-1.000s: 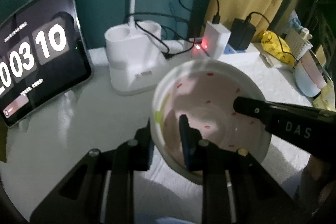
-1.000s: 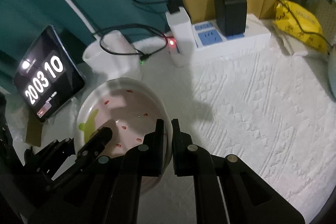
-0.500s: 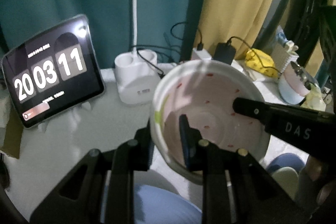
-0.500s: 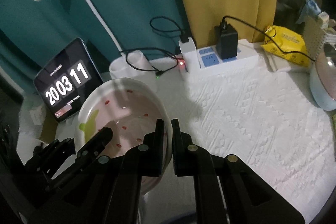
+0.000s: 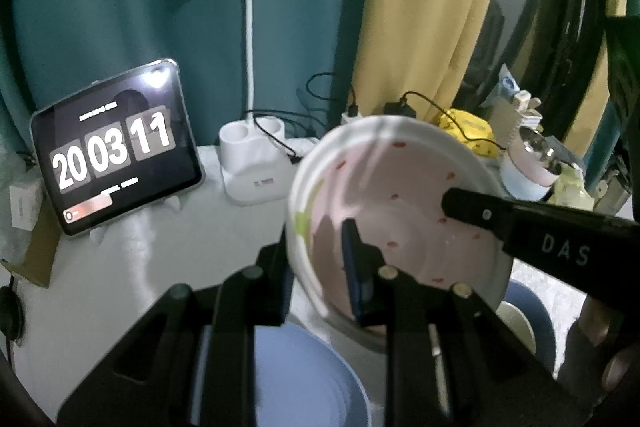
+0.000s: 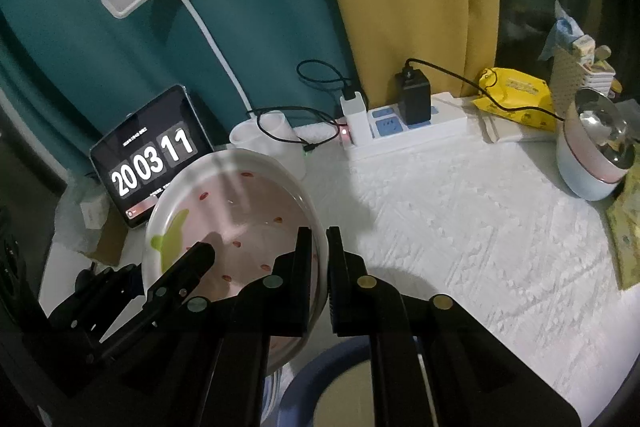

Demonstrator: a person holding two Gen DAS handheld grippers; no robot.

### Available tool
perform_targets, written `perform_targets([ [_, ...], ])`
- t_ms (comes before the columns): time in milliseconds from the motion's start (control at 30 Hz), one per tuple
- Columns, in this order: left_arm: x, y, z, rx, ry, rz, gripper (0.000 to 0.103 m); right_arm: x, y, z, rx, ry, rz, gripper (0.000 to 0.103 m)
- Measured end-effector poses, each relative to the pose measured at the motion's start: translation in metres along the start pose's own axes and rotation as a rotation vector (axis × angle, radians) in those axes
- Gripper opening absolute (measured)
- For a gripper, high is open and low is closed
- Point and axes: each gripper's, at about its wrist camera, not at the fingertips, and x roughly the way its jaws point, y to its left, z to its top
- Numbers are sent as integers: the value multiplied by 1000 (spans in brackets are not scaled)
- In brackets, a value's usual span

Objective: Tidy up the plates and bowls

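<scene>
A pink bowl with a white rim, red specks and a green mark (image 5: pixel 396 203) (image 6: pixel 240 215) is held in the air between both grippers. My left gripper (image 5: pixel 316 263) is shut on its left rim. My right gripper (image 6: pixel 318 247) is shut on its right rim; its finger shows in the left wrist view (image 5: pixel 520 223). Below the bowl lies a blue plate (image 5: pixel 304 375) and a blue-rimmed bowl (image 6: pixel 320 383), also seen in the left wrist view (image 5: pixel 532 319).
A tablet clock (image 5: pixel 116 151) leans at the back left. A white desk lamp (image 5: pixel 252 155) stands beside it. A power strip with chargers (image 6: pixel 404 123), a yellow packet (image 6: pixel 516 99) and a stack of bowls (image 6: pixel 596 155) sit on the white cloth (image 6: pixel 480 227).
Both grippers have lifted the pink bowl higher and pulled back from the table. The lamp head, the blue plate and the blue-rimmed bowl below have come into view.
</scene>
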Motion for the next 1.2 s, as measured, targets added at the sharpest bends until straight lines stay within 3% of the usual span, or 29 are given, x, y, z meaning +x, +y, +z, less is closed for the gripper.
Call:
perform_targets([
  [600, -38, -29, -27, 8, -16, -41, 22, -46, -13, -34, 7, -26, -22, 8],
  [1200, -35, -79, -61, 65, 46, -77, 22, -63, -59, -71, 57, 1, -47, 8],
])
